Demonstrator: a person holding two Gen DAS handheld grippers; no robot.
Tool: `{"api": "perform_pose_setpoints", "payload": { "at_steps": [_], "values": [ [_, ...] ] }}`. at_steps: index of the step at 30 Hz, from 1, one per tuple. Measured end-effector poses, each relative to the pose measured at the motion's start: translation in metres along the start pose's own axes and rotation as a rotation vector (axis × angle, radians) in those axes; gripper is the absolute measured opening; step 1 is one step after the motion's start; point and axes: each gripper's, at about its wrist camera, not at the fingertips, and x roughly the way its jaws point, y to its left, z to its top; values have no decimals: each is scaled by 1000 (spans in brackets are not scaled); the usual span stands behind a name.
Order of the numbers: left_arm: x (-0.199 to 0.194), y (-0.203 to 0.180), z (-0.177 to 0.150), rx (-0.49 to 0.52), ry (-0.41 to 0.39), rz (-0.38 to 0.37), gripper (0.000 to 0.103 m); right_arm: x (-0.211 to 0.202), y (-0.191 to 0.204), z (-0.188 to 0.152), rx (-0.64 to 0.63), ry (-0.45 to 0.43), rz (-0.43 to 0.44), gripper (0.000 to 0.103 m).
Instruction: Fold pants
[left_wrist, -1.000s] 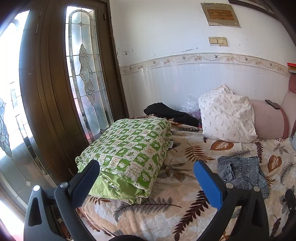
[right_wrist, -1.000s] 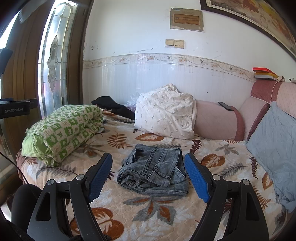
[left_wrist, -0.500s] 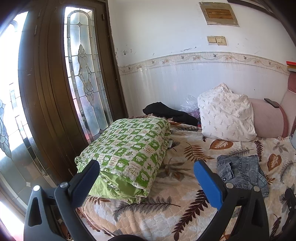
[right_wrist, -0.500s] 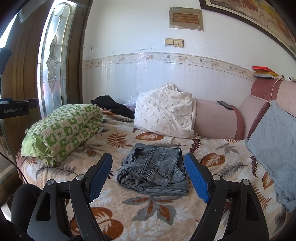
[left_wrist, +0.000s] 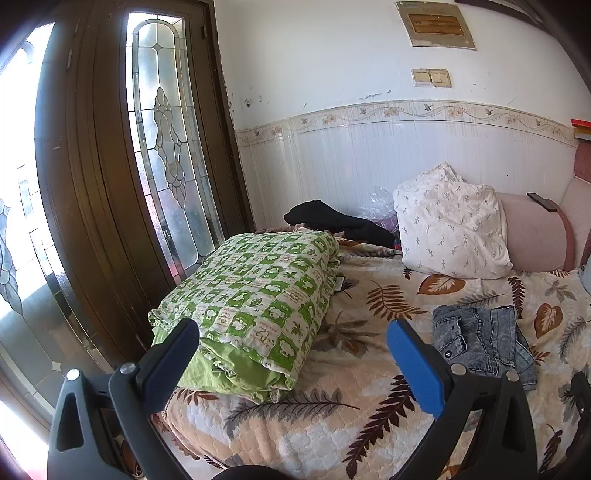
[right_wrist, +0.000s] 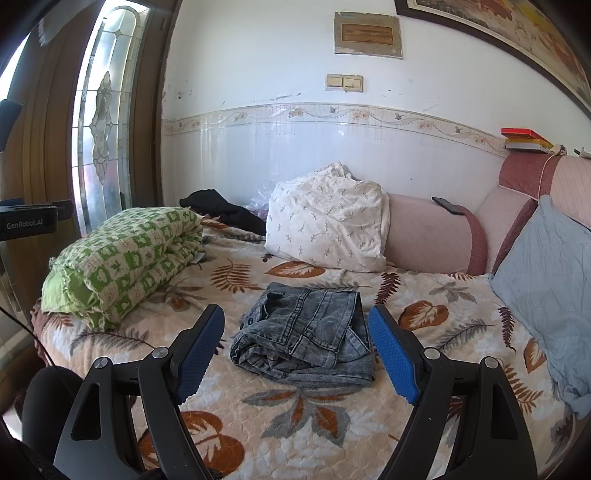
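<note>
Jeans (right_wrist: 306, 332), grey washed denim, lie in a compact folded bundle on the leaf-print bedspread (right_wrist: 295, 424), roughly mid-bed, waistband and button end toward the left, a rolled fold edge facing the camera. In the left wrist view the same jeans (left_wrist: 480, 339) sit off to the right, well apart from that gripper.

Handling, as a judgement: denim is thick, fairly heavy for cloth, soft but holds a crease; not slippery, not fragile. Layers can slide over each other if pinched from one side only. Best hold looks like the waistband corner or the thick stacked fold edge at the front, pinching all layers together; the loose bottom layer sticking out at front right could drag.

Right gripper (right_wrist: 295, 350) hovers above the bed just in front of the bundle, blue pads spread wide, holding nothing, jaws framing the jeans in view but not touching. Left gripper (left_wrist: 295, 362) is also spread wide and empty, aimed at the gap between the jeans and the folded green checked quilt (left_wrist: 255, 295).

Further out: white patterned pillow (right_wrist: 328, 218) behind the jeans, pink bolster (right_wrist: 424, 236) beside it, black garment (right_wrist: 221, 214) by the wall, blue cushion (right_wrist: 546, 280) at the right. Fold looks largely done.
</note>
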Motion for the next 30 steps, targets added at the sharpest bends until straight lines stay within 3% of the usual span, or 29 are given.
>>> {"api": "perform_pose_setpoints", "payload": {
  "at_steps": [30],
  "values": [
    [14,-2,-7,30,19,-18,103,4,4,-5,10,18,-4,80]
  ]
}}
